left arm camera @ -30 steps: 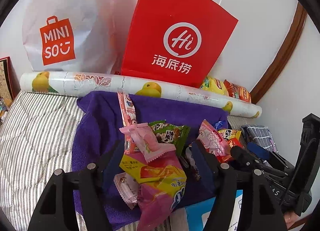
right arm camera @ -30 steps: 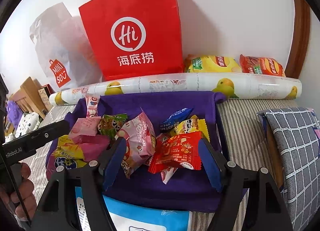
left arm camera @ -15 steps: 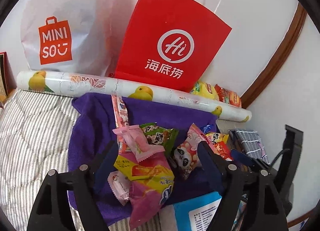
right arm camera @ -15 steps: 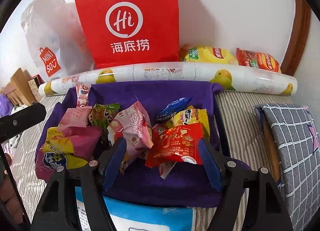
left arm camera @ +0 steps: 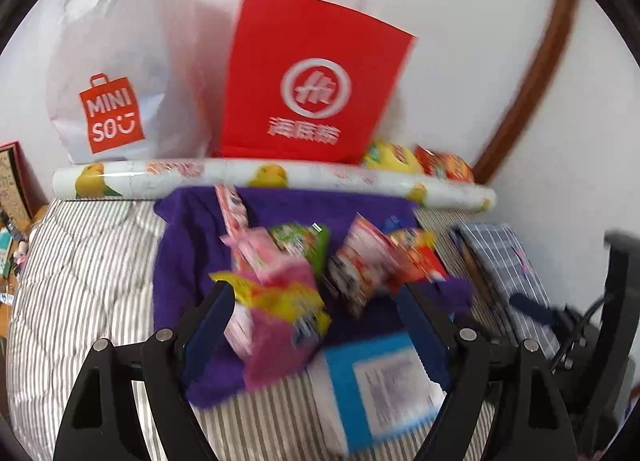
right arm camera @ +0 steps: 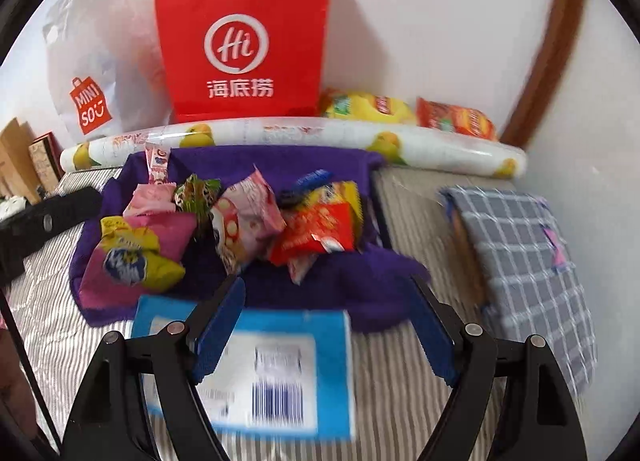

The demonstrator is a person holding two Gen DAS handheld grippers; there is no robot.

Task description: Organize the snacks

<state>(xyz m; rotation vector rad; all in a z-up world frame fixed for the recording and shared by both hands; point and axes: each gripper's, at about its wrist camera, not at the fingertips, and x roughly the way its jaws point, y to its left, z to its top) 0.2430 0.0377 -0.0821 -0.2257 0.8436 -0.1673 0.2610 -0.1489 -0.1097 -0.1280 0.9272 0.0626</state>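
Observation:
Several snack packets lie in a pile [right arm camera: 240, 221] on a purple towel [right arm camera: 320, 281] on a striped bed; the pile also shows in the left wrist view [left arm camera: 320, 265]. A pink and yellow bag [right arm camera: 132, 257] lies at the pile's left, a red packet [right arm camera: 316, 233] at its right. My left gripper [left arm camera: 316, 301] is open and empty above the near side of the pile. My right gripper [right arm camera: 328, 297] is open and empty above the towel's near edge. A blue and white pack [right arm camera: 264, 369] lies below it.
A red paper bag [right arm camera: 244, 41] and a white MINISO bag [right arm camera: 96, 73] stand against the wall behind a rolled printed sheet [right arm camera: 280, 137]. Yellow [right arm camera: 368, 109] and red [right arm camera: 456, 121] chip bags lie behind the roll. A checked pillow [right arm camera: 524, 261] lies at the right.
Both grippers have pulled back and up from the snack pile, so more of the bed and the blue and white pack shows. Both stay open and empty.

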